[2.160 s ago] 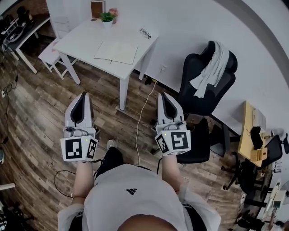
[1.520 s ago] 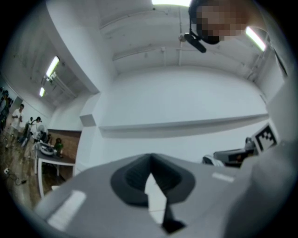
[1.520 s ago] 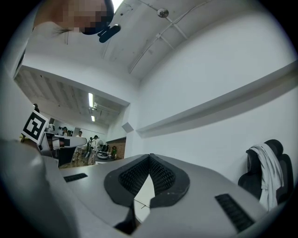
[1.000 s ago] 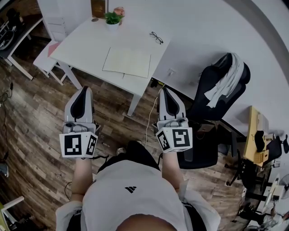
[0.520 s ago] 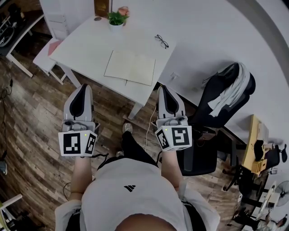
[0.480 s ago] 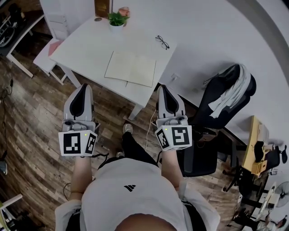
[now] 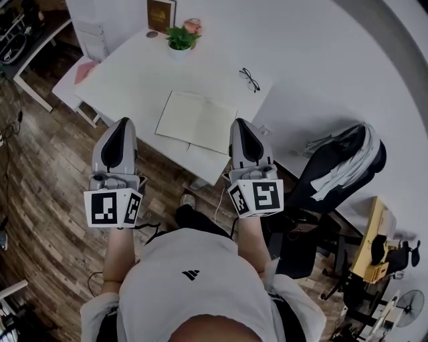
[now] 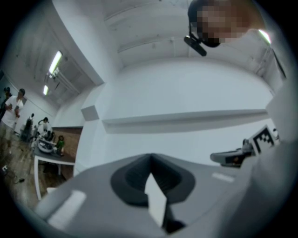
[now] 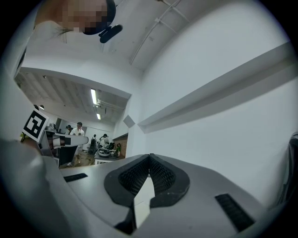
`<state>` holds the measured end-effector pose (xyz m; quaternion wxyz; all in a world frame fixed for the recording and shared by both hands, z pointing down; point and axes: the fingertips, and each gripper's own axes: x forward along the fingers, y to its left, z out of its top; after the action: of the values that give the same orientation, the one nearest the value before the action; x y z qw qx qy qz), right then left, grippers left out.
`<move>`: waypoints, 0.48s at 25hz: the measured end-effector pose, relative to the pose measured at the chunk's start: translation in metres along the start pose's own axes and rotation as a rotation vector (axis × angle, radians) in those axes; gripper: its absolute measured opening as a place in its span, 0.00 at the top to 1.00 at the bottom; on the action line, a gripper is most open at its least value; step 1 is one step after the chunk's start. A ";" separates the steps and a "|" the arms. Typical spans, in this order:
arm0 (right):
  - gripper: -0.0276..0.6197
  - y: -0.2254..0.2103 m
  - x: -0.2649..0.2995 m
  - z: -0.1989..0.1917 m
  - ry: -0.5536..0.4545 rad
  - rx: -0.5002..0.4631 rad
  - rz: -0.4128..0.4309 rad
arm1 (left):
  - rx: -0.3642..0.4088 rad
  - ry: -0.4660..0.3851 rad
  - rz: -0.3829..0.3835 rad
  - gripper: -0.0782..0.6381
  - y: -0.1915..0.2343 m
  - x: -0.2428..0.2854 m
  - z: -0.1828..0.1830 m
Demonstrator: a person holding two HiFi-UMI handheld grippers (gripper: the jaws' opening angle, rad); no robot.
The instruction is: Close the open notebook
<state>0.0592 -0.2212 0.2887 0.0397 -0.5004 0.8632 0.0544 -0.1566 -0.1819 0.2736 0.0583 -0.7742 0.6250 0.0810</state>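
Note:
An open notebook (image 7: 196, 121) with blank cream pages lies flat near the front edge of the white table (image 7: 127, 73). My left gripper (image 7: 123, 123) is held level over the table's front edge, to the left of the notebook, jaws shut and empty. My right gripper (image 7: 239, 123) is level at the notebook's right edge, its jaws likewise shut on nothing. In the left gripper view the left gripper (image 8: 150, 156) faces only a white wall. The right gripper (image 9: 149, 156) in its own view also faces the wall, and the notebook is in neither gripper view.
A pair of glasses (image 7: 249, 79), a potted plant (image 7: 179, 39), a pink object (image 7: 192, 25) and a brown frame (image 7: 161, 13) sit on the table behind the notebook. A black office chair (image 7: 334, 175) with a cloth on it stands to the right, a white bench (image 7: 75, 75) to the left.
The person has stepped toward the table. Both grippers have moved forward from over the floor to the table's front edge. The notebook now lies between their tips.

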 end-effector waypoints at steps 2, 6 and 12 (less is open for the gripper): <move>0.96 -0.005 0.015 -0.001 -0.006 0.002 0.018 | 0.006 -0.001 0.013 0.88 0.003 0.012 -0.001; 0.96 -0.019 0.037 -0.004 -0.017 0.008 0.045 | 0.021 -0.014 0.025 0.88 0.002 0.035 -0.001; 0.96 -0.033 0.061 -0.008 -0.021 0.016 0.080 | 0.032 -0.027 0.041 0.88 -0.002 0.062 -0.001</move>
<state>0.0578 -0.2909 0.2877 0.0504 -0.4645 0.8825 0.0542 -0.1422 -0.2409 0.2625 0.0775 -0.7590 0.6412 0.0823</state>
